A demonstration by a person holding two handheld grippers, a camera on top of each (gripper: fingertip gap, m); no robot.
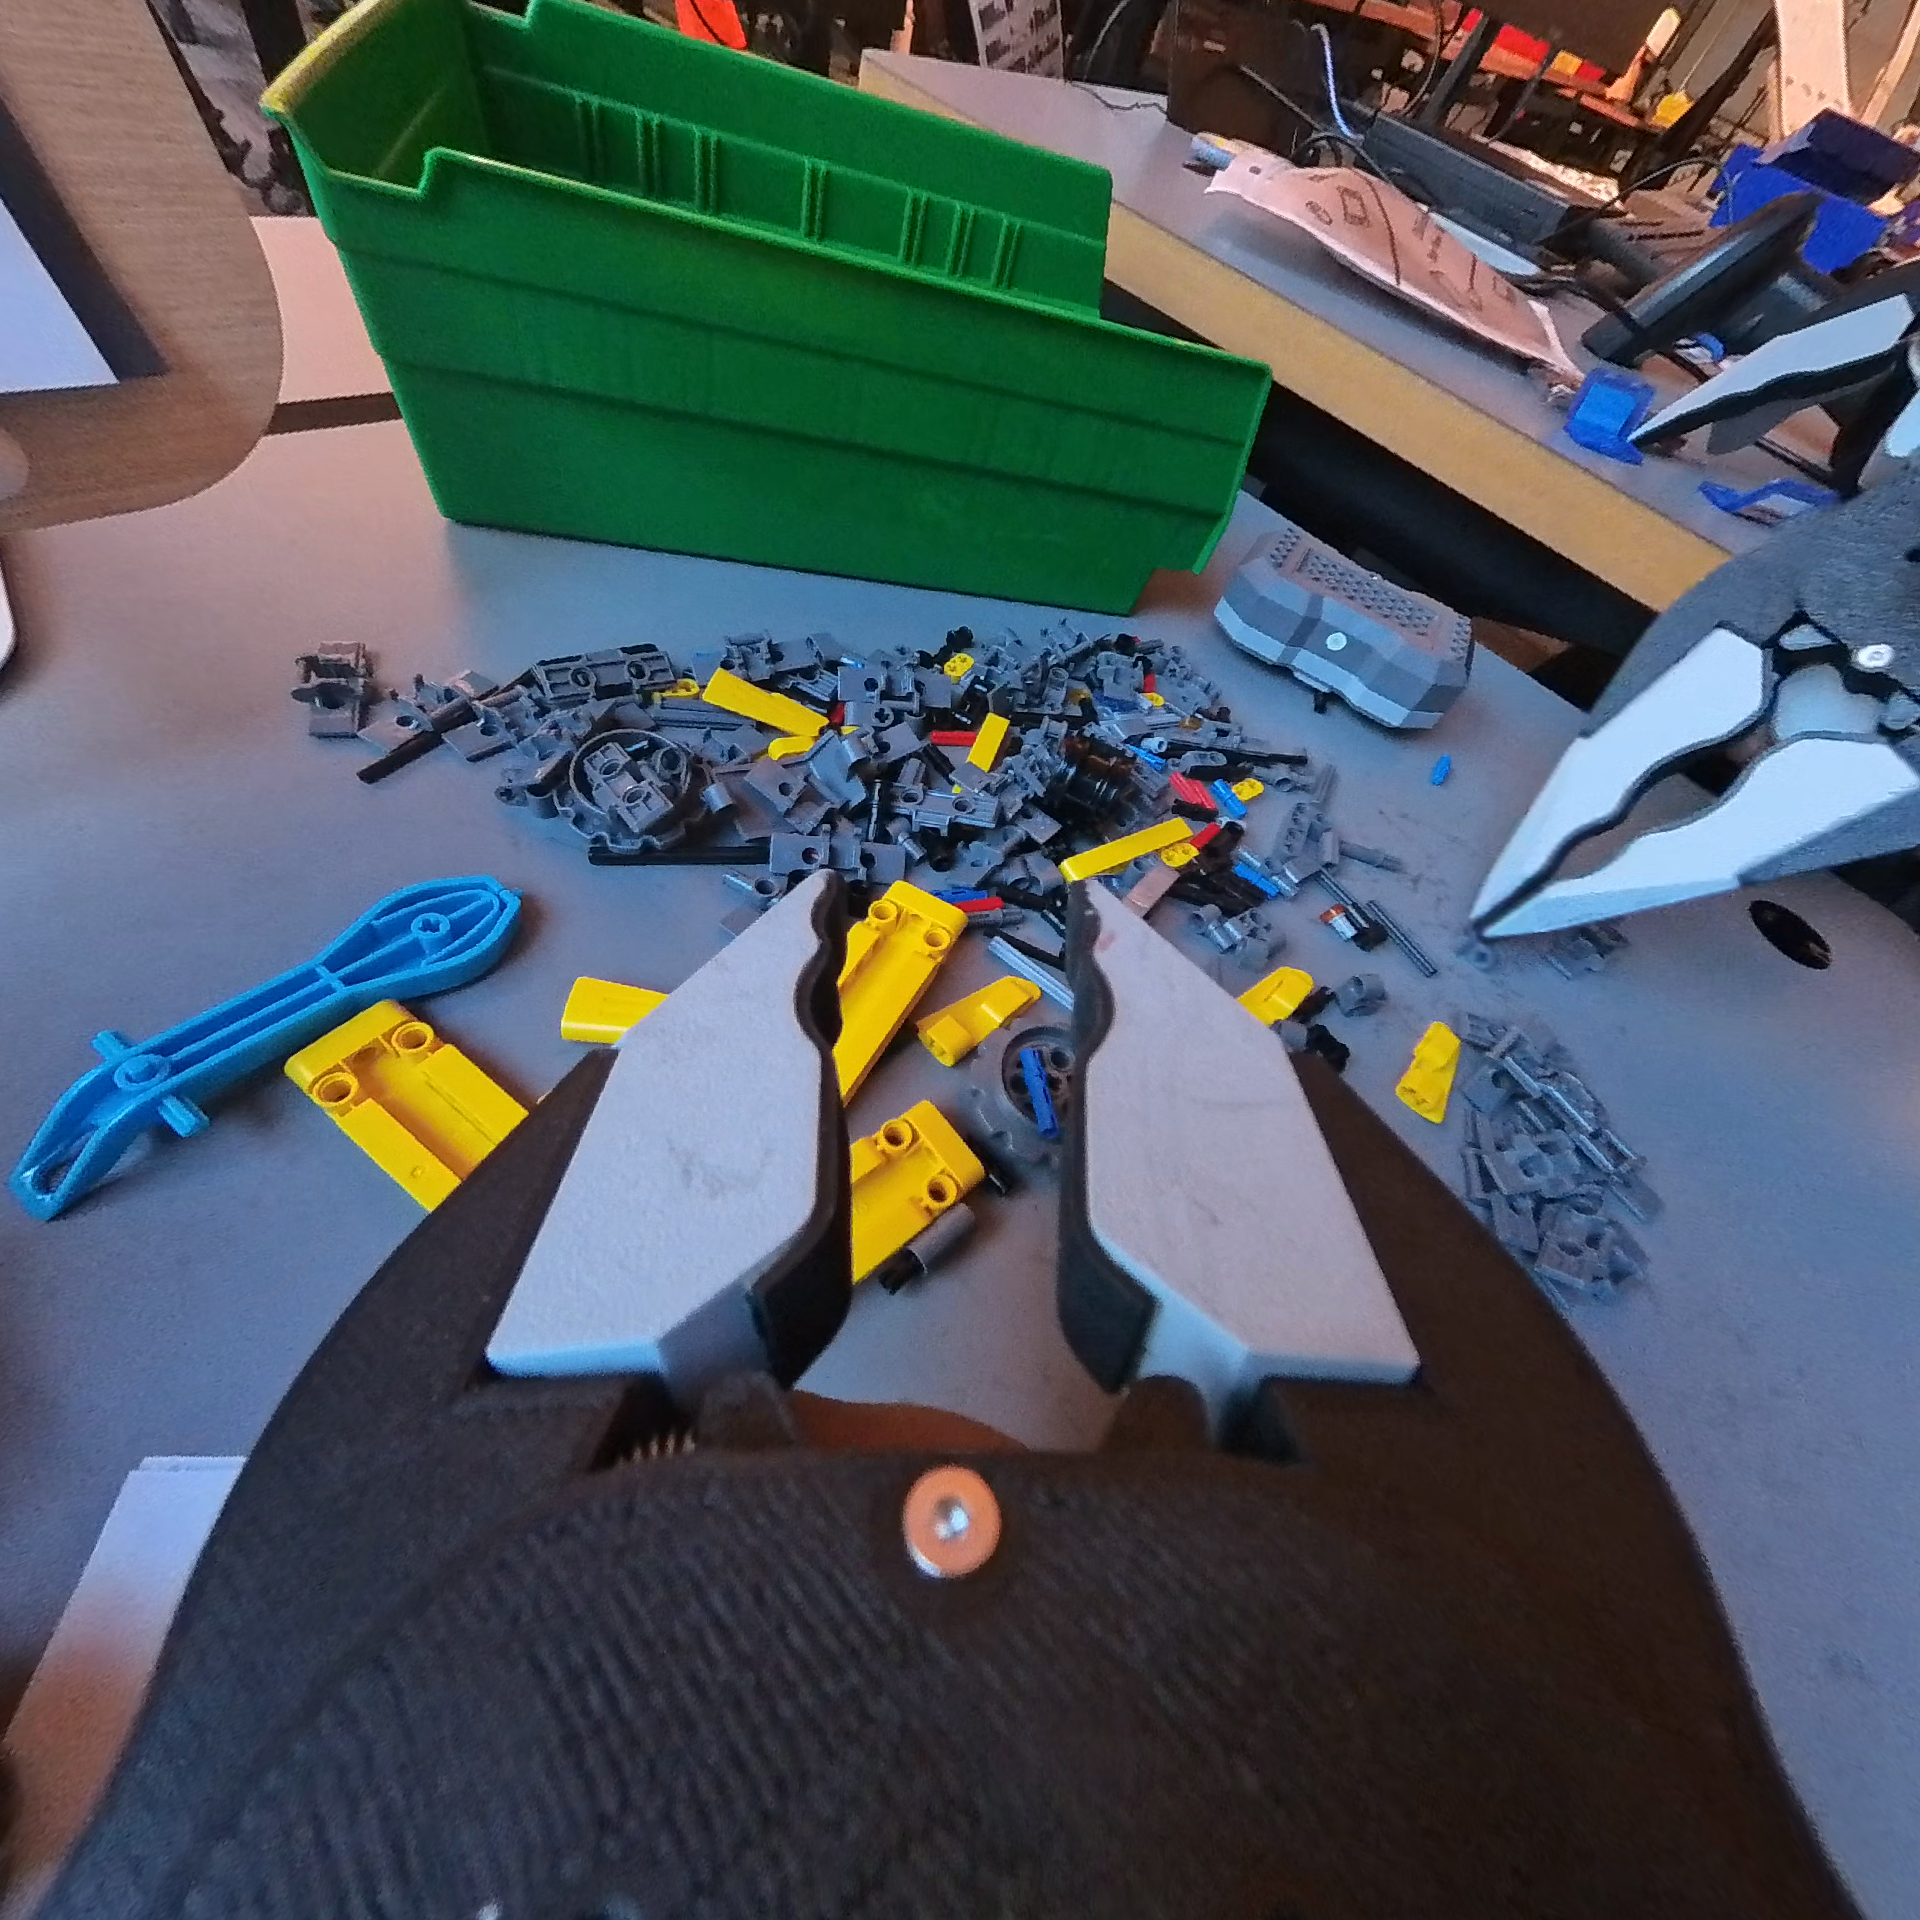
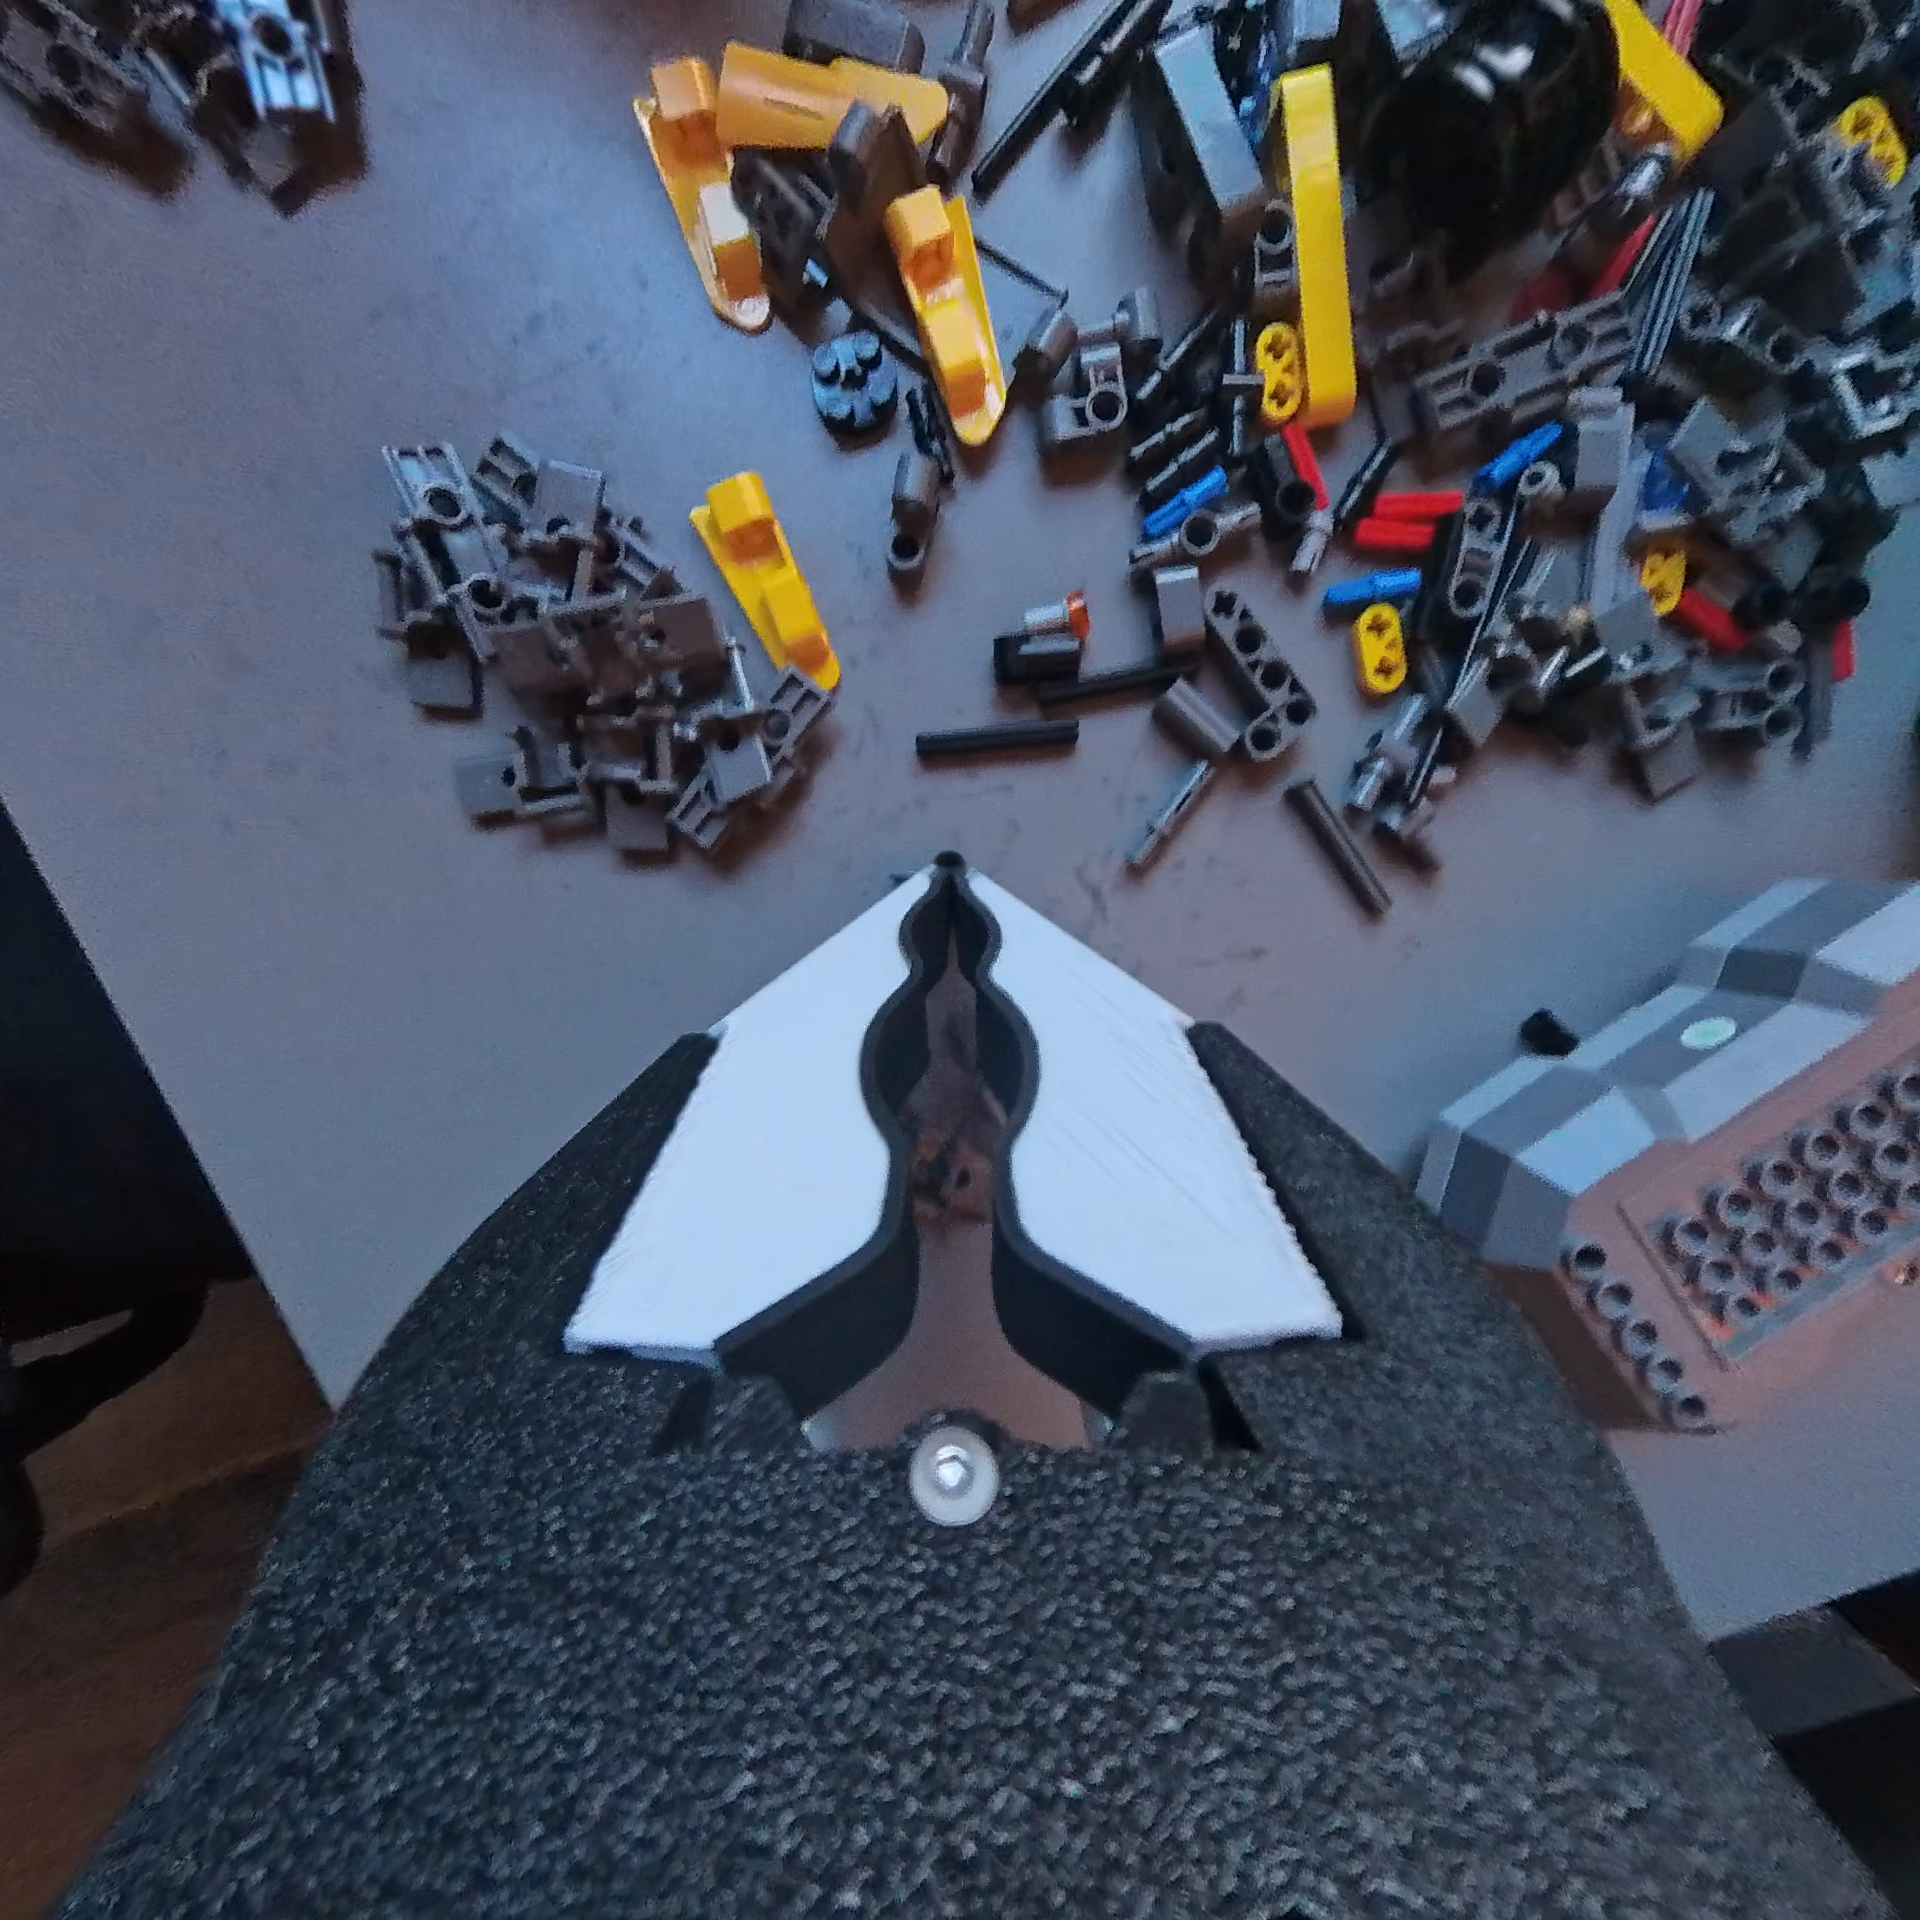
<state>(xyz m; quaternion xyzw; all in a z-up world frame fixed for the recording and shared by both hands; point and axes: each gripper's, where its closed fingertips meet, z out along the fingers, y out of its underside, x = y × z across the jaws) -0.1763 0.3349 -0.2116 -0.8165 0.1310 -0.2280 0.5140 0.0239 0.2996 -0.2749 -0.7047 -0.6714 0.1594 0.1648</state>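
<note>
My left gripper is open and hangs just above the grey table, at the near edge of a pile of small grey, black, yellow, red and blue building pieces. A long yellow panel lies under the gap by the left finger; no pad presses on it. A grey wheel with a blue pin lies by the right finger. My right gripper is shut, tip down close to the table. A tiny dark piece shows right at its tip. The left wrist view shows this gripper too, at the right.
A green bin stands behind the pile. A blue plastic tool and yellow panels lie at the left. A grey studded box sits at the right. A small heap of grey pieces lies near the table's edge. Left tips to right tips: about 20 cm.
</note>
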